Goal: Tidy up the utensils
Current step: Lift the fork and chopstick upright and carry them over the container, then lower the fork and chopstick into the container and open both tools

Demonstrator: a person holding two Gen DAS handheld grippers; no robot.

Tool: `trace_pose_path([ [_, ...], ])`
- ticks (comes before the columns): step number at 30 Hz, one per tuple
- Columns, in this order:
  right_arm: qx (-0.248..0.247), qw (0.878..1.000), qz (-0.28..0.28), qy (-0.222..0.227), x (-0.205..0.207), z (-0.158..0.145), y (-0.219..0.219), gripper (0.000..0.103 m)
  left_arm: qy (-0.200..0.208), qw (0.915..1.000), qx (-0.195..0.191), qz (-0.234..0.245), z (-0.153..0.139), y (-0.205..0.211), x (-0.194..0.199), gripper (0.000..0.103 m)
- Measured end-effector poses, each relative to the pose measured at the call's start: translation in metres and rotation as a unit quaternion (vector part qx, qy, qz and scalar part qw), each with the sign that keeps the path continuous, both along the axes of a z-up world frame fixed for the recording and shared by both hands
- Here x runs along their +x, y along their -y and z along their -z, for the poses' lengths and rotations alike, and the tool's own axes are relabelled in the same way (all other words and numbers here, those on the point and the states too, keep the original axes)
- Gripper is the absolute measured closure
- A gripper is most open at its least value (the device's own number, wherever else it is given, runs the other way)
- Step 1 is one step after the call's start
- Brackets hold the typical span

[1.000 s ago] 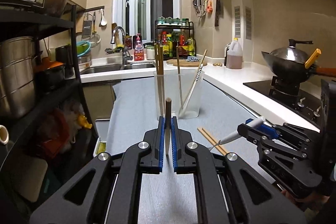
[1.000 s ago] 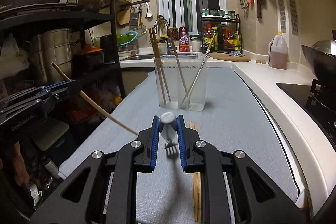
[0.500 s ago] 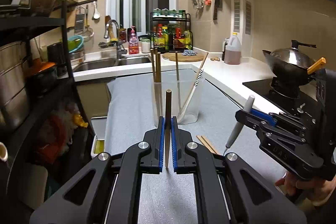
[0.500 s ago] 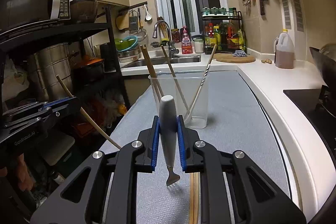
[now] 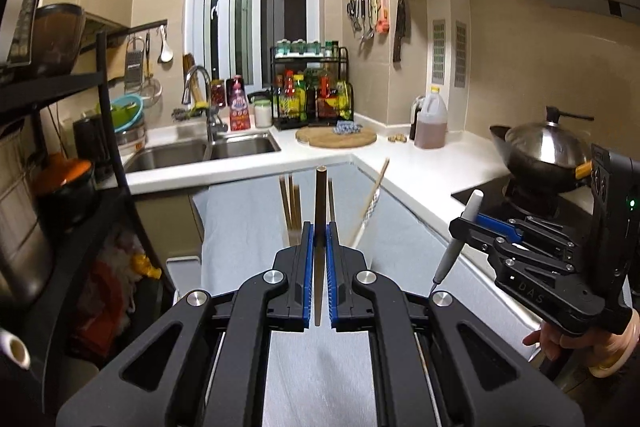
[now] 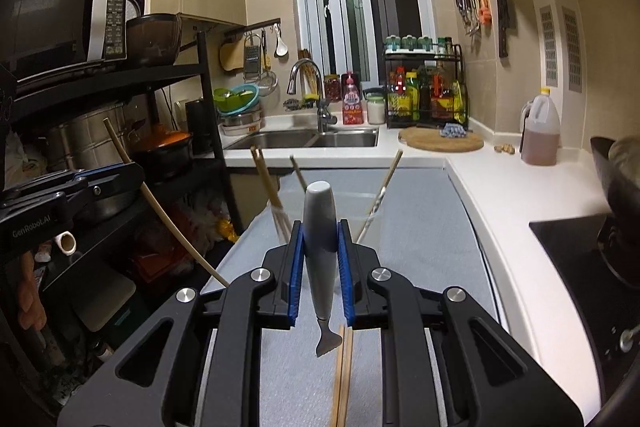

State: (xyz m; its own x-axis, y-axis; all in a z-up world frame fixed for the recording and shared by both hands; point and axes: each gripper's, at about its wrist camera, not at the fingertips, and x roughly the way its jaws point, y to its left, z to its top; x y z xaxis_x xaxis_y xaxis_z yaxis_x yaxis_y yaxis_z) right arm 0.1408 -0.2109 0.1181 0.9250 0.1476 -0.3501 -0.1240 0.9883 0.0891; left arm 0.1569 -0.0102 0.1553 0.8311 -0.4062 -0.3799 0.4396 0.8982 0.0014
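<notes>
both tongs have risen since a second ago, and the clear plastic holder cup [image 6: 362,223] now sits lower in each view, half hidden behind the fingers. the left tongs [image 5: 319,259] are clamped on a long brown wooden chopstick [image 5: 319,211], held upright with its tip above the cup. seen from the right wrist, that chopstick slants down toward the grey-covered bench [image 6: 432,227]. the right tongs [image 6: 320,267] grip a small fork with a thick grey-white handle [image 6: 320,227], handle up and tines hanging below the fingers; a second ago it lay nearly level.

several chopsticks [image 6: 266,183] and a patterned stick [image 6: 380,195] already stand in the cup, so part of the sorting looks done. two utensils are in the air, not yet dropped in. a pair of wooden chopsticks [image 6: 343,379] lies flat on the bench under the right tongs, waiting. by my reckoning the job is past halfway, with these two placements and that pair left.
</notes>
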Motion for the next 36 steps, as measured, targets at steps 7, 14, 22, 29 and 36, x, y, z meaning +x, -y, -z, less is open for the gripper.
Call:
trace_pose_path([
  [7, -0.008, 0.999, 0.0, 0.039, 0.016, -0.044, 0.005, 0.086, 0.029, 0.9994, -0.019, 0.008, -0.043, 0.009, 0.022, 0.097],
  [14, -0.011, 0.997, -0.003, 0.075, 0.039, -0.083, 0.008, 0.087, 0.05, 0.9982, -0.031, 0.014, -0.073, 0.022, 0.041, 0.097],
  [22, -0.007, 0.997, 0.005, 0.08, 0.082, -0.093, 0.014, 0.087, 0.044, 0.9986, -0.024, 0.016, -0.072, 0.04, 0.079, 0.097],
  [29, -0.007, 0.998, 0.008, 0.068, 0.121, -0.081, 0.017, 0.087, 0.029, 0.9993, -0.02, 0.012, -0.057, 0.045, 0.112, 0.097],
  [36, 0.004, 0.999, 0.01, 0.048, 0.151, -0.059, 0.019, 0.087, -0.002, 0.9996, -0.027, 0.008, -0.035, 0.047, 0.14, 0.097],
])
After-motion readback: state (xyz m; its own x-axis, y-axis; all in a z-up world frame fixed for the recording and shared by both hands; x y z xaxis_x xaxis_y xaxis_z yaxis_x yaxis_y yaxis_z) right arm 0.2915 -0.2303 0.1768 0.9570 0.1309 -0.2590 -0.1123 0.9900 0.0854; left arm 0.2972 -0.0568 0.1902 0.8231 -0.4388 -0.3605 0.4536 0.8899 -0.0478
